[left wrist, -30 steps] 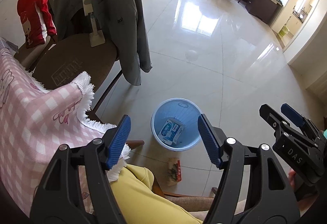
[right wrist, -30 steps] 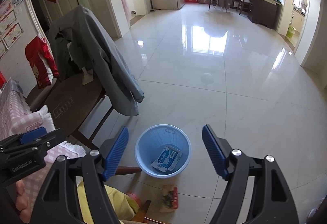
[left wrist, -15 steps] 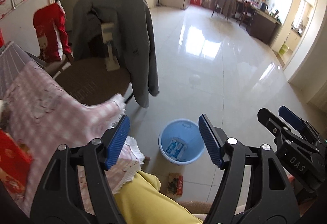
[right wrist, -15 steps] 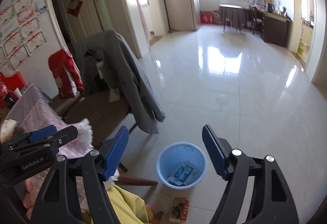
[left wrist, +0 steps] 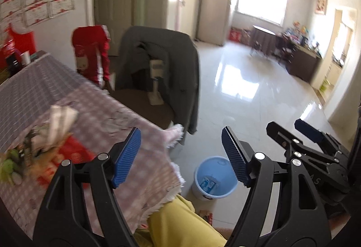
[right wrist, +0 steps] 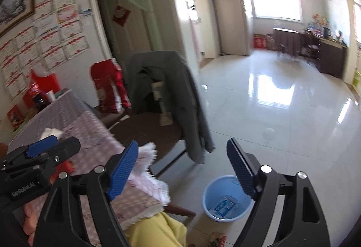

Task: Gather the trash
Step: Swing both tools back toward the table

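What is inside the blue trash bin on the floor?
The blue trash bin holds one blue-and-white wrapper. The right gripper's finger covers part of the rim; anything beneath the wrapper is hidden.

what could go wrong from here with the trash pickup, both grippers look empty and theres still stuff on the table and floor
1. The blue bin sits on the floor beyond the table's fringed cloth edge; trash released too early could land beside it, like the wrapper already lying near it.
2. The crumpled tissue lies among other blurred items, so the open left gripper may grab or knock the wrong thing.
3. The open right gripper is close to the left one; they could collide.
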